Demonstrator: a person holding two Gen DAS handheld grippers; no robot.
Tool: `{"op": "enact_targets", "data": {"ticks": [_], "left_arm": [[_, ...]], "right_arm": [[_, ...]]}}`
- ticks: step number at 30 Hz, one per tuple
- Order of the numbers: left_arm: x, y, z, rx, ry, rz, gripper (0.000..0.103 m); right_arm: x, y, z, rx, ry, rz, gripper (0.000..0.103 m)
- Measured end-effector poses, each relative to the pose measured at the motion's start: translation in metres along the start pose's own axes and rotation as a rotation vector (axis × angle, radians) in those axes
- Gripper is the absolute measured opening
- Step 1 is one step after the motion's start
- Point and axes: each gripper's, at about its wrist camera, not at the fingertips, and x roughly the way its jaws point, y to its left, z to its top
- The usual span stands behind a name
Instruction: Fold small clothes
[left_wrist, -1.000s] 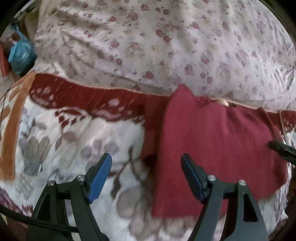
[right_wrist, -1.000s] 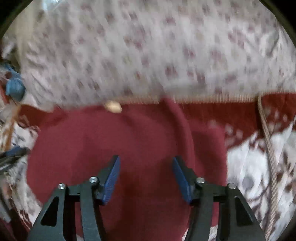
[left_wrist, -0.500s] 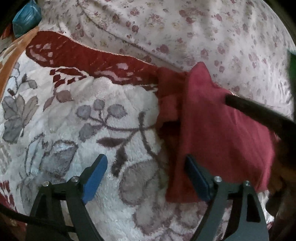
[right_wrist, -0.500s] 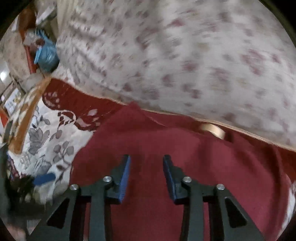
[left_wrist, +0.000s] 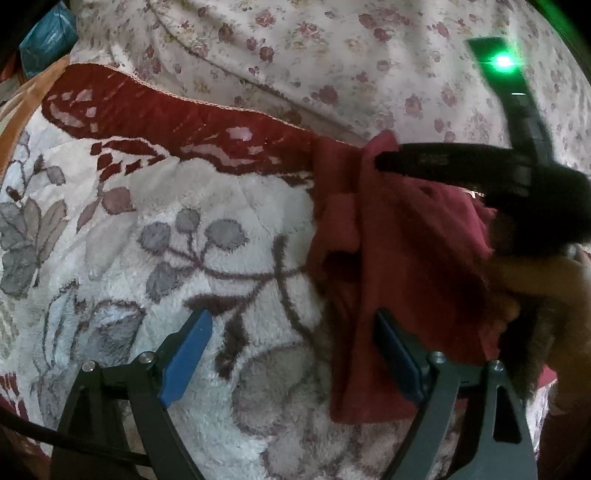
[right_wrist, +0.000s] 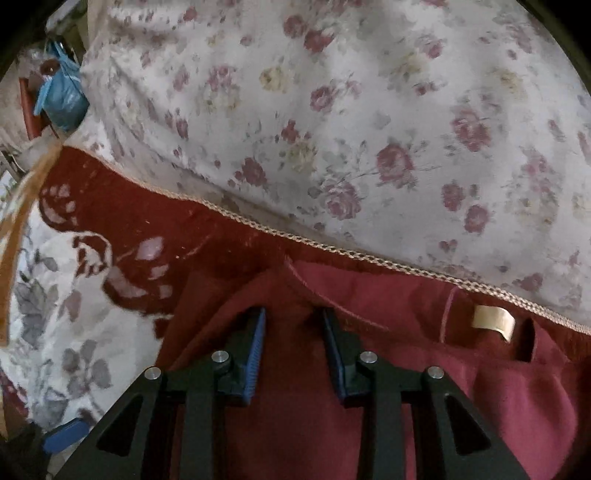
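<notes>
A floral sheet (right_wrist: 369, 110) is seen ahead of both tools, with a plush patterned blanket (left_wrist: 166, 240) spread beneath them. Only the left wrist view shows the maroon garment (left_wrist: 406, 258) lying folded on the blanket, ahead and right of the left tool (left_wrist: 291, 350), whose jaws are held wide apart over the blanket's white pile. Only the right wrist view shows a tan label (right_wrist: 493, 319) at the garment's neckline, ahead and right of the right tool (right_wrist: 293, 347). That tool is held low over the garment, jaws partly closed with a gap between; whether cloth is pinched cannot be told.
</notes>
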Motion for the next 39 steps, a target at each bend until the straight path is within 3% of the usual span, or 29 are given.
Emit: {"op": "enact_targets", "data": {"ticks": [5,15,22,26,34,39], "left_arm": [[-0.001,0.000,-0.002,-0.004,-0.005,0.005,0.088],[0.000,0.000,0.001,-0.012,0.001,0.005,0.091],[0.002,-0.002,0.003,-0.016,0.004,0.006,0.092],[0.000,-0.001,0.003,-0.028,0.001,-0.002,0.092],[-0.008,0.000,0.002,-0.045,-0.014,-0.014,0.092],[-0.007,-0.001,0.000,-0.046,-0.011,-0.019,0.092]], "right_arm": [[-0.016,-0.006,-0.005,0.017,-0.011,0.013,0.035],[0.021,0.003,0.003,0.031,0.015,0.017,0.042],[0.017,-0.004,0.001,0.066,0.012,0.048,0.044],[-0.014,-0.019,-0.015,0.116,-0.033,0.101,0.065],[-0.053,-0.042,-0.040,0.108,-0.046,0.111,0.065],[-0.054,-0.025,-0.032,0.109,-0.028,0.154,0.083]]}}
